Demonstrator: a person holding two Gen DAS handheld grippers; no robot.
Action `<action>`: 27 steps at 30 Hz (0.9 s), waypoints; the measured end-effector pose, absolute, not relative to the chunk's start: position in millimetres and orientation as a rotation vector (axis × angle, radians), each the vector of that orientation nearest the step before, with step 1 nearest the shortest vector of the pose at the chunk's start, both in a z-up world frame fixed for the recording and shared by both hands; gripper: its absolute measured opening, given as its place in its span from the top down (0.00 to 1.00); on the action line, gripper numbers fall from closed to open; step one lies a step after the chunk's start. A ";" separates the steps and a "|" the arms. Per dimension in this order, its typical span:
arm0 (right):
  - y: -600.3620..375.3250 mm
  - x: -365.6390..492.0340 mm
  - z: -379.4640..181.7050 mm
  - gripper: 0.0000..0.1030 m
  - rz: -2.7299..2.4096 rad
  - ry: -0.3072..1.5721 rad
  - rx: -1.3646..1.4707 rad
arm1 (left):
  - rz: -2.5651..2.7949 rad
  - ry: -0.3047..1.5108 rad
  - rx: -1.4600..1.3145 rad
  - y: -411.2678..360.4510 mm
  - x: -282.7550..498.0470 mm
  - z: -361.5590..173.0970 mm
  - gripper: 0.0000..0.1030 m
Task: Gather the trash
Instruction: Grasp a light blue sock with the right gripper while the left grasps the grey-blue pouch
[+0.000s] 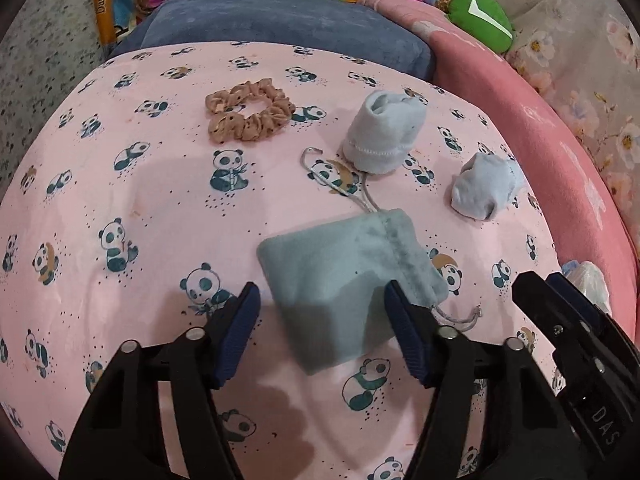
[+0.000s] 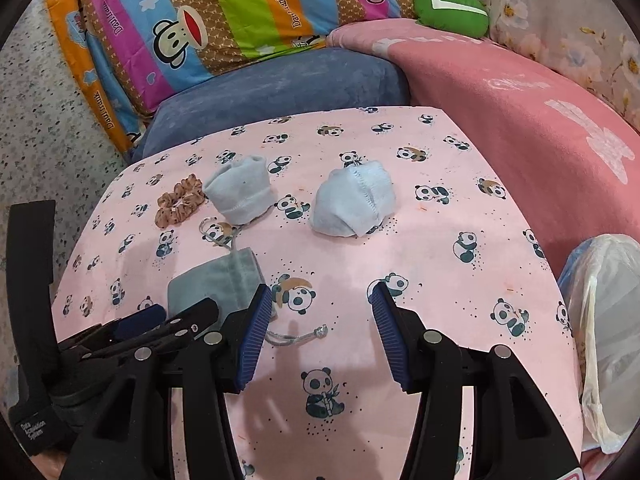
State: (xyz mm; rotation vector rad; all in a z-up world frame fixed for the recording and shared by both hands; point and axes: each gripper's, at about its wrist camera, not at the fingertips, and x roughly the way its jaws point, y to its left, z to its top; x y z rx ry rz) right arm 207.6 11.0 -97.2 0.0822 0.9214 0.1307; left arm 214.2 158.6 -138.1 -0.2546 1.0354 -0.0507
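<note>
A grey-blue velvet drawstring pouch (image 1: 344, 280) lies on the pink panda-print table (image 1: 140, 200). My left gripper (image 1: 320, 300) is open, its fingers on either side of the pouch's near end, just above it. Beyond lie two rolled light-blue socks (image 1: 380, 136) (image 1: 484, 188) and a brown scrunchie (image 1: 248, 110). My right gripper (image 2: 320, 300) is open and empty over bare cloth, right of the pouch (image 2: 216, 280); the socks (image 2: 240, 192) (image 2: 352, 204) and the scrunchie (image 2: 180, 204) lie farther off. The left gripper (image 2: 160, 324) shows at lower left.
A white plastic bag (image 2: 604, 320) hangs at the table's right edge. A pink blanket (image 2: 520, 100), a blue cushion (image 2: 280, 84), a striped pillow (image 2: 220, 12) and a green plush (image 2: 452, 8) lie behind the table. Speckled floor (image 2: 40, 120) is on the left.
</note>
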 end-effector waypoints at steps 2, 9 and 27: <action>10.6 212.8 -100.4 0.50 0.131 0.924 0.085 | -0.049 1.028 -0.217 153.2 218.1 -138.3 0.66; 6.7 231.1 -104.1 0.50 0.127 0.918 0.098 | -0.064 1.009 -0.241 153.2 222.5 -134.1 0.95; -1.1 300.6 -117.8 0.35 0.085 0.919 0.112 | -0.013 0.964 -0.313 178.9 248.3 -120.5 0.95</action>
